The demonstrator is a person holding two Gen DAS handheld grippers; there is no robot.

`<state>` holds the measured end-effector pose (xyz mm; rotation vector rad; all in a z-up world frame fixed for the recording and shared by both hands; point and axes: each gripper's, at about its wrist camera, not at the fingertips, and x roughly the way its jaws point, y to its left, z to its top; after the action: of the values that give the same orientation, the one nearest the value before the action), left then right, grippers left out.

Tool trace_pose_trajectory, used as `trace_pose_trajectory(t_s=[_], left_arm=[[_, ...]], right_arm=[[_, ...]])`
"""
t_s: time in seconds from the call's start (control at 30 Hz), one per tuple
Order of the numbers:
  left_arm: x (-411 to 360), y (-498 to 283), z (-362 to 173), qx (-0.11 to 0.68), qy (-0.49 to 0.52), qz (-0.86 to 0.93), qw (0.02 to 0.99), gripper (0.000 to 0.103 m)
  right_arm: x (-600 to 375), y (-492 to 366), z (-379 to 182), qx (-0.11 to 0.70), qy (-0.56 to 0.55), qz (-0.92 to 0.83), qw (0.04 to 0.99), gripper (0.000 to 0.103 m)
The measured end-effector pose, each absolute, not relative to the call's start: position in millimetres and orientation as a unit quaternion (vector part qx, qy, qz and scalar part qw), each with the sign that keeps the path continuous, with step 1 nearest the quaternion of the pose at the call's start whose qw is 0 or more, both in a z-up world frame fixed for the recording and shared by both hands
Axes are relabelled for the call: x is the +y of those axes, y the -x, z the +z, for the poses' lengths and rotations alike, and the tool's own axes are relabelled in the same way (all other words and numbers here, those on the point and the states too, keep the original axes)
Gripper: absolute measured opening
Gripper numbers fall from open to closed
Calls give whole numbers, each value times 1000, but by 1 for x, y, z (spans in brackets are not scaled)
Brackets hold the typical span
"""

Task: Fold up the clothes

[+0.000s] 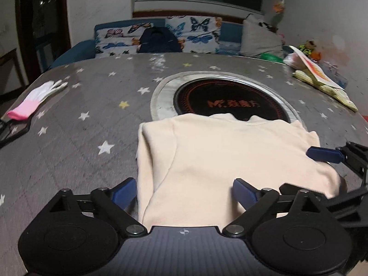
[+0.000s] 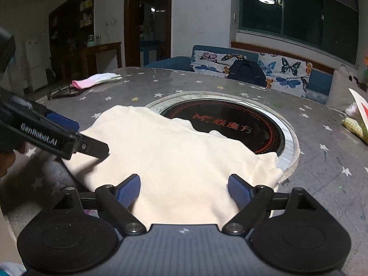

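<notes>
A cream garment (image 1: 225,158) lies partly folded on the star-patterned grey table (image 1: 80,156), its far edge over the round black cooktop (image 1: 230,101). My left gripper (image 1: 184,193) is open, its blue-padded fingers spread over the garment's near left part. My right gripper (image 2: 184,189) is open over the garment (image 2: 174,158) near its right side. In the left wrist view the right gripper's finger (image 1: 324,155) rests at the garment's right edge. In the right wrist view the left gripper's body (image 2: 53,135) is at the garment's left edge.
A pink and white glove (image 1: 36,99) lies at the table's left, beside a dark flat object (image 1: 13,131). Papers and yellow cloth (image 1: 322,80) sit at the right edge. A butterfly-print sofa (image 1: 161,36) with a dark bag stands behind the table.
</notes>
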<state>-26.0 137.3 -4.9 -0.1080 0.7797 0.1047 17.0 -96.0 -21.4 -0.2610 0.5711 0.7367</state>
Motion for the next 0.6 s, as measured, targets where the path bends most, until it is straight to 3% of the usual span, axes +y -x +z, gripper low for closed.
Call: trace_pose_trajectory(t_s=[0.13, 0.6], left_arm=[[138, 26, -8, 386, 54, 65, 919, 102], [141, 24, -16, 403, 79, 77, 909, 103]], right_arm=[[-89, -14, -25, 273, 143, 356, 882, 103], [-86, -14, -28, 280, 152, 359, 877, 103]])
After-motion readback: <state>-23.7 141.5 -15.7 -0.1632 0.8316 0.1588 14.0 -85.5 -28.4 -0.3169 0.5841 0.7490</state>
